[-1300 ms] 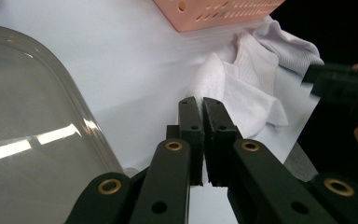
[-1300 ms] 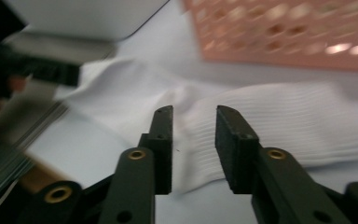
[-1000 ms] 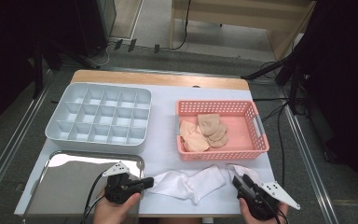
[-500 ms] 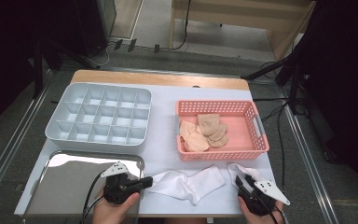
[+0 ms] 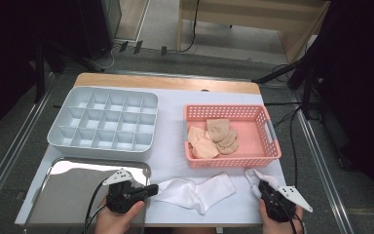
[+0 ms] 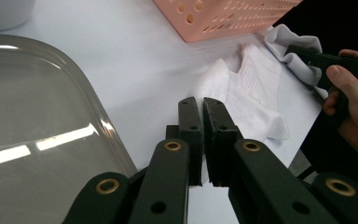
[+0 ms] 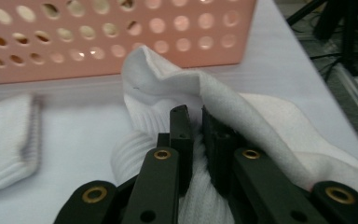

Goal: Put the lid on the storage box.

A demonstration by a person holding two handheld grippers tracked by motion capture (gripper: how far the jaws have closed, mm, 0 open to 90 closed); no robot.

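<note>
**Pinching two white socks at the near edge**

Standing by the white surface (image 5: pixel 170 161), I read it from the left. Farthest left lies a shiny metal tray (image 5: pixel 73 190) at the near edge, with a pale grey compartment organiser (image 5: pixel 102 122) behind it.

Just right of the tray, the left tool (image 5: pixel 152 189) lies low in a hand (image 5: pixel 119 222), pointing right. Its jaws are pressed together on the edge of a white sock (image 5: pixel 197 191), a sliver of fabric caught between the pads (image 6: pixel 193 135). That sock lies flat and spread on the surface, in front of the pink basket (image 5: pixel 272 134) and between the two hands.

The basket sits behind and slightly right of the sock, holding a small heap of tan, skin-coloured pieces (image 5: pixel 214 139).

At the far right, near the front corner, the right tool (image 5: pixel 259 181) is held in the other hand (image 5: pixel 277 224). Its jaws have just been closing, and they now pinch a second white sock (image 7: pixel 223 100), bunched and folded up over the tool's tips, just in front of the basket wall (image 7: pixel 121 42).
</note>
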